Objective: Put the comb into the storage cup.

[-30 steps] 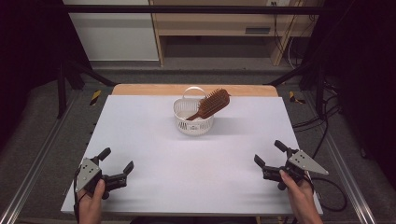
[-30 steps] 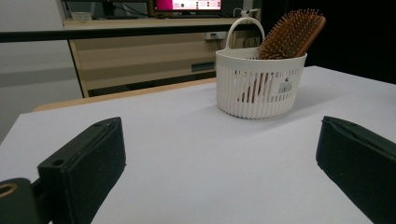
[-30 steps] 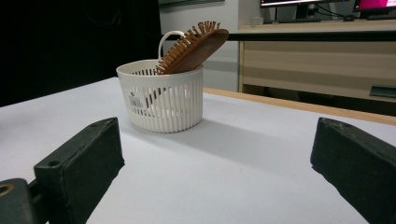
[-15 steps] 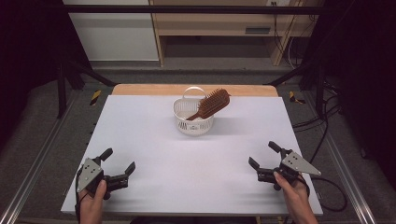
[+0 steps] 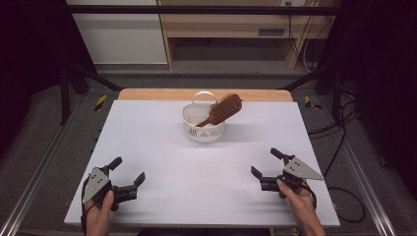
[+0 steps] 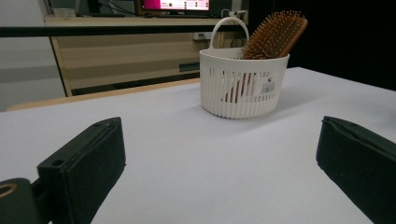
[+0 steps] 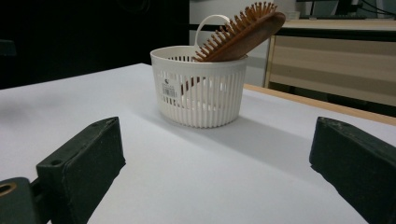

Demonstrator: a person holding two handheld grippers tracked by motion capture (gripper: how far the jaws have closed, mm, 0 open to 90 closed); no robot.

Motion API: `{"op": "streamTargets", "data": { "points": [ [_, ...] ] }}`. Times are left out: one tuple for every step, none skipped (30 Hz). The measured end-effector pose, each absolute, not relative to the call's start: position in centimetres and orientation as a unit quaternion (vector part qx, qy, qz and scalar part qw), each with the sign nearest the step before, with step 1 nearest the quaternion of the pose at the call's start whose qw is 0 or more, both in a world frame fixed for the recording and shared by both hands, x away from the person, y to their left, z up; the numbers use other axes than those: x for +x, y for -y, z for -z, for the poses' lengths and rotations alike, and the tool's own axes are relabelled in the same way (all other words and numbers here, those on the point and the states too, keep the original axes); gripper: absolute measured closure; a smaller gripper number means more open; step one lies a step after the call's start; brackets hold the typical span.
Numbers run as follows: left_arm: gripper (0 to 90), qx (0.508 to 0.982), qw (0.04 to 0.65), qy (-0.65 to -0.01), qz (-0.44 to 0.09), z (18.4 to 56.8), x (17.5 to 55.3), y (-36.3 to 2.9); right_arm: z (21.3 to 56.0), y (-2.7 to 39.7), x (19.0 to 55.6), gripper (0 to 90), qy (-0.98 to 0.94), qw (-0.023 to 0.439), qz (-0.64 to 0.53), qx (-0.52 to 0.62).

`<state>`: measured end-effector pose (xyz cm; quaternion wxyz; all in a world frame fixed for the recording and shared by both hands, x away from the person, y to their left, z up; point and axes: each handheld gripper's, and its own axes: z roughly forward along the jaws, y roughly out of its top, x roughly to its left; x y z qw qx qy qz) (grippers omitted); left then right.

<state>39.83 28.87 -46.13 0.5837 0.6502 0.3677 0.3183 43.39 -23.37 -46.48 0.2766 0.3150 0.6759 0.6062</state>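
The left gripper (image 5: pixel 128 170) sits low over the white table (image 5: pixel 162 147), near its front-left corner, held from behind by the person's left hand (image 5: pixel 101 211) with the forearm coming in from the bottom edge. It angles forward and inward, toward the white basket (image 5: pixel 203 123), which stands well ahead of it and to its right. Bare tabletop lies all the way between this gripper and the basket, and the table's left edge runs close beside it. Its 2 jaws stand wide apart with nothing between them; in the left gripper view they frame open table with the basket beyond.

The basket stands near the far edge of the table, about midway across, its looped handle upright at the back. A brown wooden hairbrush (image 5: pixel 223 109) rests in it, handle down inside and the bristled head tilted up and out over the basket's right rim.

The right gripper (image 5: pixel 265 163) is in front of the basket and to its right, near the table's front-right part, gripped by the right hand (image 5: pixel 295 196) and angled inward toward the basket. Clear tabletop separates them. Its 2 jaws are spread wide and hold nothing.
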Motion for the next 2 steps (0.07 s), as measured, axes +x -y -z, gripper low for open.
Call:
{"op": "streamTargets", "data": {
  "points": [
    [1.2, 0.651, 0.581, -0.369, -0.32, 46.19, 39.9, -28.84, 46.44, 23.22, 43.49, 3.3, -0.675, 0.276, -0.608, 0.313],
    [1.3, 0.656, 0.574, -0.368, -0.324, 46.15, 39.91, -28.78, 46.41, 23.09, 43.54, 3.4, -0.675, 0.277, -0.609, 0.311]
  ]
}}
